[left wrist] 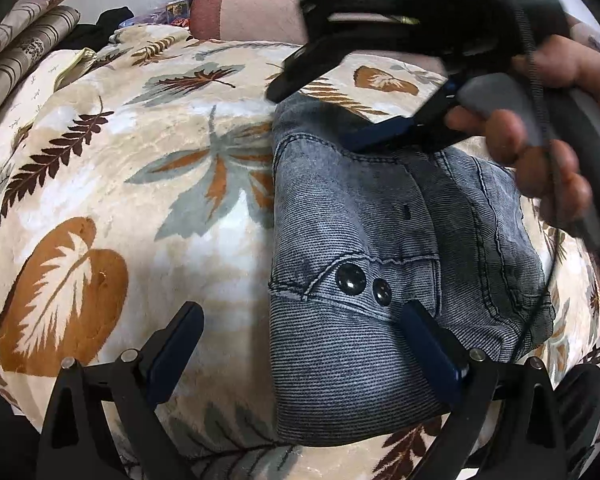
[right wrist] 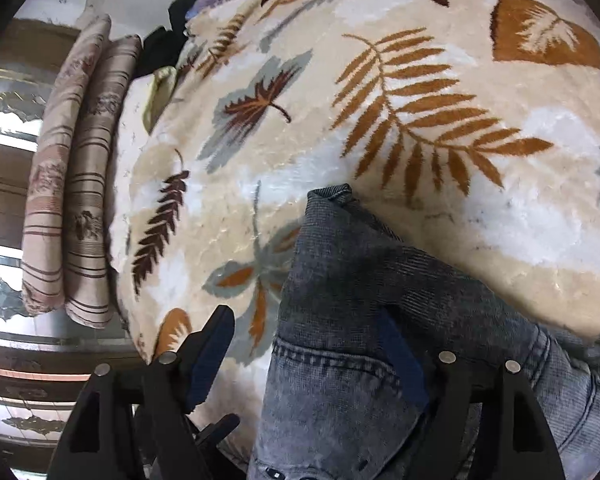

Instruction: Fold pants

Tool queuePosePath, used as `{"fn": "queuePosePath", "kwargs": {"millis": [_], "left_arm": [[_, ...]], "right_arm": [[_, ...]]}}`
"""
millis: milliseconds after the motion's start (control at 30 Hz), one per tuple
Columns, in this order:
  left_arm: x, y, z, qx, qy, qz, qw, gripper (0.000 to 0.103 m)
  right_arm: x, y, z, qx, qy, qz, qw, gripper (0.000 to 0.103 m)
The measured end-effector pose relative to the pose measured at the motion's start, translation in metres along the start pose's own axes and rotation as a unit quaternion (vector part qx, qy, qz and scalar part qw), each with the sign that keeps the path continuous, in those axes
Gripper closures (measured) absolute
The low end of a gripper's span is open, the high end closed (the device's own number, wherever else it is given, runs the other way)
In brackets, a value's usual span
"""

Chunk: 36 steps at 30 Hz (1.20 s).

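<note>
Folded grey-blue jeans (left wrist: 360, 220) with two dark snap buttons (left wrist: 360, 280) lie on a cream blanket with a leaf pattern (left wrist: 120, 160). My left gripper (left wrist: 304, 344) is open wide at the near end: its right finger (left wrist: 428, 348) is over the denim and its left finger (left wrist: 180, 340) over the blanket. A person's hand (left wrist: 540, 152) holds my right gripper (left wrist: 320, 116) at the far end of the jeans. In the right wrist view that gripper (right wrist: 306, 356) is open, straddling the left edge of the jeans (right wrist: 340, 280), with one finger (right wrist: 400, 360) over the denim.
Rolled striped bedding (right wrist: 72, 200) lies along the left edge of the bed. A pink pillow (left wrist: 252, 12) and a black garment (left wrist: 112, 20) sit at the far end. The blanket (right wrist: 460, 120) spreads wide beyond the jeans.
</note>
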<state>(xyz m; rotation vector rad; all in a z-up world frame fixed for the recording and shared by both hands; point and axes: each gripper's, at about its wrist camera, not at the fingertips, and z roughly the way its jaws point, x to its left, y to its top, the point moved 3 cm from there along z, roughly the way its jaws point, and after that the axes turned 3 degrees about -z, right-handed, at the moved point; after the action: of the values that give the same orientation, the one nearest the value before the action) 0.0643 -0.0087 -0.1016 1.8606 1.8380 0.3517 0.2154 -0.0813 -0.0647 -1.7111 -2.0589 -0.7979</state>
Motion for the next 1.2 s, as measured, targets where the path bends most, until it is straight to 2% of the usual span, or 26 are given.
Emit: {"fn": "queuePosePath", "kwargs": {"millis": [167, 367, 467, 500, 533, 633, 733, 800, 833, 900, 933, 1000, 1100, 1200], "left_arm": [[-0.001, -0.002, -0.002, -0.005, 0.006, -0.003, 1.0, 0.003], [-0.003, -0.006, -0.005, -0.009, 0.011, -0.002, 0.9999, 0.003], [-0.003, -0.007, -0.006, -0.009, 0.011, -0.003, 0.9999, 0.003], [-0.003, -0.007, -0.006, -0.009, 0.011, -0.004, 0.9999, 0.003], [-0.003, -0.006, -0.005, -0.008, 0.012, -0.004, 0.9999, 0.003], [-0.005, -0.006, -0.006, -0.012, 0.021, 0.007, 0.9997, 0.003], [-0.005, -0.005, -0.006, -0.008, 0.023, 0.005, 0.9997, 0.003], [-0.004, -0.005, -0.005, -0.01, 0.023, 0.005, 0.9997, 0.002], [-0.004, -0.005, -0.005, -0.01, 0.023, 0.004, 0.9997, 0.002], [-0.005, -0.005, -0.004, -0.008, 0.024, 0.004, 0.9997, 0.002], [-0.006, -0.006, -0.004, -0.008, 0.026, 0.006, 0.9996, 0.002], [-0.007, -0.006, -0.006, -0.015, 0.03, 0.011, 0.9994, 0.002], [-0.007, -0.005, -0.006, -0.011, 0.032, 0.01, 0.9994, 0.002], [-0.007, -0.006, -0.007, -0.013, 0.034, 0.01, 0.9993, 0.002]], "right_arm": [[-0.004, -0.034, -0.045, -0.037, 0.0, -0.005, 0.999, 0.025], [-0.026, -0.111, -0.096, -0.08, 0.015, 0.006, 0.997, 0.025], [-0.048, -0.145, -0.099, -0.096, 0.032, 0.03, 0.994, 0.024], [-0.058, -0.153, -0.091, -0.092, 0.038, 0.047, 0.994, 0.022], [-0.076, -0.161, -0.072, -0.067, 0.046, 0.073, 0.994, 0.02], [-0.083, -0.165, -0.079, -0.092, 0.074, 0.086, 0.989, 0.02], [-0.071, -0.167, -0.098, -0.109, 0.053, 0.067, 0.99, 0.02], [-0.064, -0.176, -0.105, -0.117, 0.07, 0.055, 0.989, 0.02], [-0.065, -0.182, -0.104, -0.122, 0.077, 0.059, 0.988, 0.02], [-0.077, -0.193, -0.085, -0.103, 0.058, 0.07, 0.99, 0.019], [-0.082, -0.196, -0.078, -0.106, 0.063, 0.074, 0.99, 0.019], [-0.082, -0.197, -0.086, -0.122, 0.072, 0.081, 0.987, 0.019], [-0.079, -0.195, -0.101, -0.132, 0.053, 0.075, 0.987, 0.019], [-0.081, -0.198, -0.112, -0.152, 0.065, 0.08, 0.983, 0.019]]}}
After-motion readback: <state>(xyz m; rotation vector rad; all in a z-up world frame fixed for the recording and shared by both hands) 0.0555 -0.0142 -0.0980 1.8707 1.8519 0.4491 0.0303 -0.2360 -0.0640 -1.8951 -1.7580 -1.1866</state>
